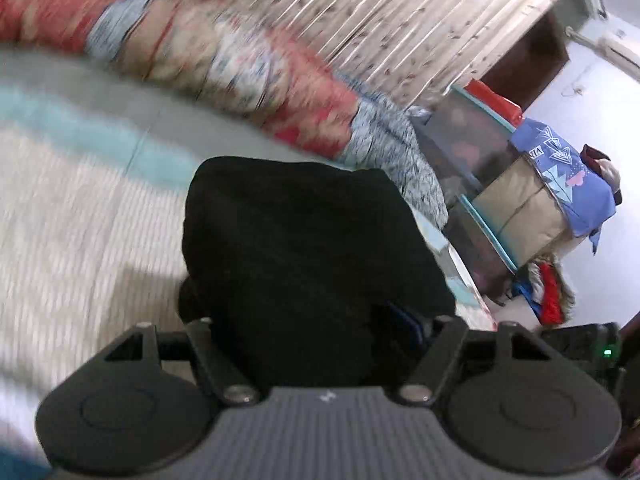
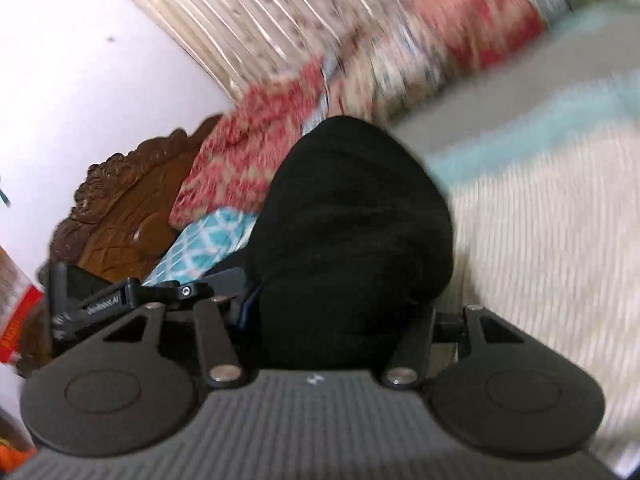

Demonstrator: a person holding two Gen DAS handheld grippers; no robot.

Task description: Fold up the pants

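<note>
The largest thing in view is the bed, spread with a cream ribbed cover crossed by a pale turquoise band (image 1: 80, 208); all places below are given relative to it.

Along the far edge of the bed lies a heap of red, cream and blue patterned bedding (image 1: 224, 64). At the head of the bed stands a carved brown wooden headboard (image 2: 120, 208), with a teal-and-white lattice pillow (image 2: 204, 248) just against it. Beyond the foot of the bed stand stacked storage boxes under a blue printed cloth (image 1: 560, 184).

The task's thing, a bundle of black soft-knit pants (image 1: 304, 264), is bunched above the bed, filling the mouth of each gripper (image 2: 344, 240).

Left gripper (image 1: 304, 336): jaws part-way open with black fabric massed between them. The fingertips are buried in cloth, so I cannot tell whether the pads press on it.

Right gripper (image 2: 332, 320): likewise part-way open, cloth between the jaws, fingertips hidden; grip cannot be confirmed. The other tool shows at the lower left of the right wrist view, so the 2 grippers work close together.

Judgement: the step in hand appears to be bringing a fold over, with the cloth gathered rather than flat. The next move calls for laying the bundle squarely on the bed, edges aligned, and smoothing it. Blur limits certainty.
</note>
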